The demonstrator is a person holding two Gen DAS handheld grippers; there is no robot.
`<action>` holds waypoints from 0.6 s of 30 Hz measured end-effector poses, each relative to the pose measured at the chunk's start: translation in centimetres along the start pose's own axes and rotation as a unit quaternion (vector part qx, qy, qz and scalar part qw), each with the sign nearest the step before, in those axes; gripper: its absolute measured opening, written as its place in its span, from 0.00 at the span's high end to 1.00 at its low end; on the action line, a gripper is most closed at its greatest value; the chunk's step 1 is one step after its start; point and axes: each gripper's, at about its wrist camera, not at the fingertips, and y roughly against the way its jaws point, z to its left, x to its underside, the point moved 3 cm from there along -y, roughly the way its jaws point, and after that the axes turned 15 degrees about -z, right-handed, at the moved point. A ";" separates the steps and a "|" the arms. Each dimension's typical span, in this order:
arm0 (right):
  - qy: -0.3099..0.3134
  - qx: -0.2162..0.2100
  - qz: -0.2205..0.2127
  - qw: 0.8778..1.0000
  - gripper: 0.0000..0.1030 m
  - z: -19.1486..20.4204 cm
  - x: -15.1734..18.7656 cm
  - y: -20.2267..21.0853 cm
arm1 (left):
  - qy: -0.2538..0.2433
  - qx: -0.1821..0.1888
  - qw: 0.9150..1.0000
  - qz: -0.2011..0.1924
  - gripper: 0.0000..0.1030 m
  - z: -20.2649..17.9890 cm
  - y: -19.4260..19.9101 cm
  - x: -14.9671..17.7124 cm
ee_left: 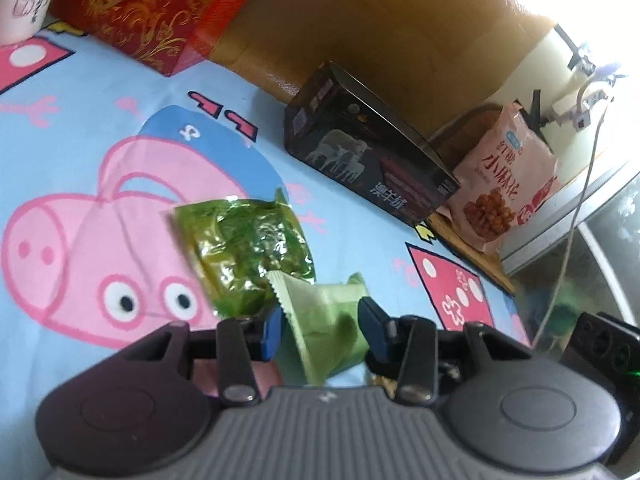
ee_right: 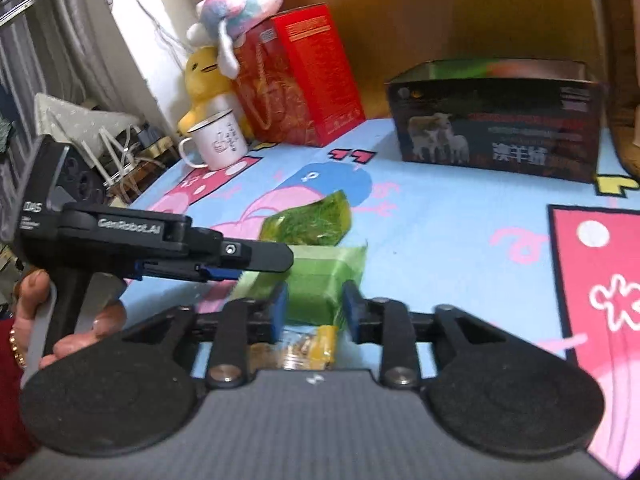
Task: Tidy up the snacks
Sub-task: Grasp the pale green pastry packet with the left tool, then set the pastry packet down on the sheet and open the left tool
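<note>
A pale green snack packet point(ee_left: 324, 320) sits between the blue pads of my left gripper point(ee_left: 322, 330), which is shut on it, its serrated end sticking up. In the right wrist view the same packet point(ee_right: 320, 276) lies low over the cartoon cloth. My right gripper point(ee_right: 314, 306) is shut on its near part, pads against both sides. My left gripper point(ee_right: 280, 260) reaches in from the left onto its far left end. Just beyond lies a shiny clear-green packet point(ee_left: 248, 248) point(ee_right: 308, 220). A yellow packet point(ee_right: 310, 350) shows beneath my right gripper's fingers.
A dark open box with a sheep picture point(ee_right: 496, 120) point(ee_left: 368, 160) stands at the back. A red box point(ee_right: 300, 80), white mug point(ee_right: 218, 140) and plush toys point(ee_right: 236, 12) stand back left. A pink snack bag point(ee_left: 508, 188) leans past the cloth's edge. A hand point(ee_right: 80, 320) holds the left gripper.
</note>
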 end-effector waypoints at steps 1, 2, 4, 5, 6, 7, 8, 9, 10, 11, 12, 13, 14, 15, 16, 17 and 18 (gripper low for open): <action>0.002 0.004 0.002 1.000 0.61 0.1 0.2 -0.3 | -0.005 -0.004 1.000 0.000 0.61 -0.3 -0.3 0.0; 0.015 0.010 0.003 1.000 0.61 0.3 0.3 -0.6 | -0.011 -0.007 1.000 -0.001 0.61 -0.7 -0.6 0.0; 0.039 0.022 0.000 0.999 0.69 0.7 0.3 -0.6 | -0.024 -0.009 1.000 0.003 0.61 -1.4 -1.3 0.0; 0.050 0.034 -0.002 0.998 0.71 0.6 0.3 -0.3 | -0.032 -0.006 0.999 0.008 0.61 -2.0 -1.9 0.1; 0.055 0.043 -0.004 0.998 0.72 0.2 0.4 0.0 | -0.037 -0.001 0.999 0.016 0.61 -2.6 -2.4 0.2; 0.055 0.052 -0.009 0.997 0.73 -0.3 0.4 0.6 | -0.041 0.006 0.999 0.024 0.61 -3.2 -3.1 0.3; 0.052 0.063 -0.014 0.997 0.73 -0.9 0.3 1.2 | -0.048 0.014 0.998 0.032 0.61 -3.9 -3.7 0.5; 0.051 0.073 -0.019 0.996 0.73 -1.5 0.4 1.9 | -0.054 0.021 0.998 0.040 0.61 -4.7 -4.3 0.8; 0.050 0.085 -0.023 0.995 0.73 -2.0 0.4 2.6 | -0.061 0.029 0.997 0.049 0.61 -5.7 -4.9 1.1; 0.048 0.097 -0.029 0.994 0.73 -2.6 0.5 3.4 | -0.070 0.037 0.995 0.059 0.61 -6.8 -5.5 1.6; 0.048 0.110 -0.034 0.992 0.73 -3.1 0.7 4.2 | -0.080 0.046 0.993 0.069 0.61 -7.9 -6.2 2.1; 0.048 0.124 -0.040 0.990 0.73 -3.5 0.9 5.2 | -0.090 0.055 0.991 0.079 0.61 -9.1 -6.7 2.7; 0.048 0.137 -0.046 0.988 0.73 -3.9 1.1 6.3 | -0.098 0.063 0.989 0.087 0.61 -10.1 -7.0 3.3; 0.048 0.149 -0.050 0.986 0.73 -4.1 1.3 7.2 | -0.108 0.071 0.987 0.095 0.61 -11.2 -7.4 4.0; 0.046 0.161 -0.055 0.984 0.73 -4.5 1.6 8.3 | -0.118 0.080 0.984 0.103 0.61 -12.2 -7.7 4.7; 0.043 0.172 -0.059 0.982 0.73 -4.8 1.9 9.4 | -0.129 0.090 0.981 0.111 0.61 -13.3 -8.0 5.6; 0.040 0.181 -0.064 0.981 0.73 -5.1 2.2 10.4 | -0.137 0.098 0.979 0.118 0.60 -14.2 -8.1 6.3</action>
